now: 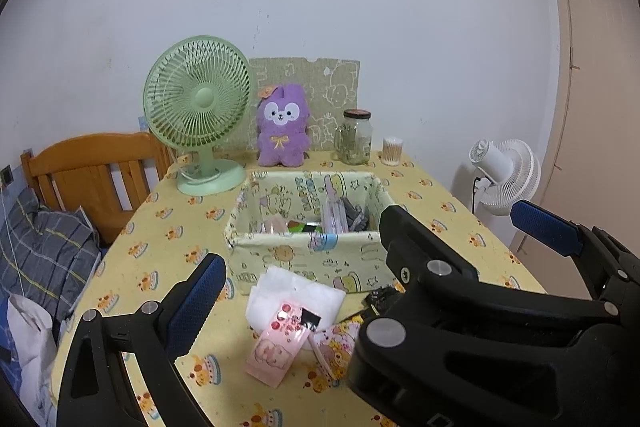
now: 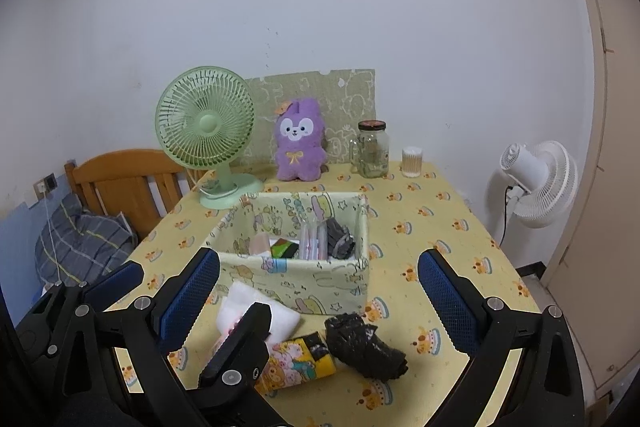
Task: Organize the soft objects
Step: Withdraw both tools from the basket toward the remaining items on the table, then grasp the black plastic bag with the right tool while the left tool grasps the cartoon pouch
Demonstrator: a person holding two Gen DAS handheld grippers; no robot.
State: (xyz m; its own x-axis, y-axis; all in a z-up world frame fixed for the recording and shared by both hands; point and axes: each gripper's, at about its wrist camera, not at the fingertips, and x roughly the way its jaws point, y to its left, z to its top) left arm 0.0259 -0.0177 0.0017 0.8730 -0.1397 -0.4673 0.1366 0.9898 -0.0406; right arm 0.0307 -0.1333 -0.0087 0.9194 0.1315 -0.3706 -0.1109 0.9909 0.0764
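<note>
A cartoon-print fabric box [image 1: 304, 259] [image 2: 296, 279] sits mid-table, holding small packets and a dark cloth. In front of it lie a white soft pad [image 1: 296, 295] [image 2: 280, 317], a pink packet [image 1: 276, 351], a yellow cartoon pack [image 1: 336, 347] [image 2: 300, 359] and a crumpled black bag [image 2: 364, 347]. A purple plush [image 1: 282, 127] [image 2: 298, 143] stands at the back. My left gripper [image 1: 320, 263] hovers open over the pad and pink packet, its right finger hidden. My right gripper [image 2: 318, 255] [image 1: 456, 211] is open above the black bag, close beside the left one.
At the table's back stand a green desk fan [image 1: 200, 123] [image 2: 208, 131], a glass jar [image 1: 356, 139] [image 2: 372, 151] and a cotton-swab tub [image 1: 392, 151]. A white fan [image 2: 540, 183] stands off the right edge. A wooden chair [image 1: 96, 175] and plaid cushion are left.
</note>
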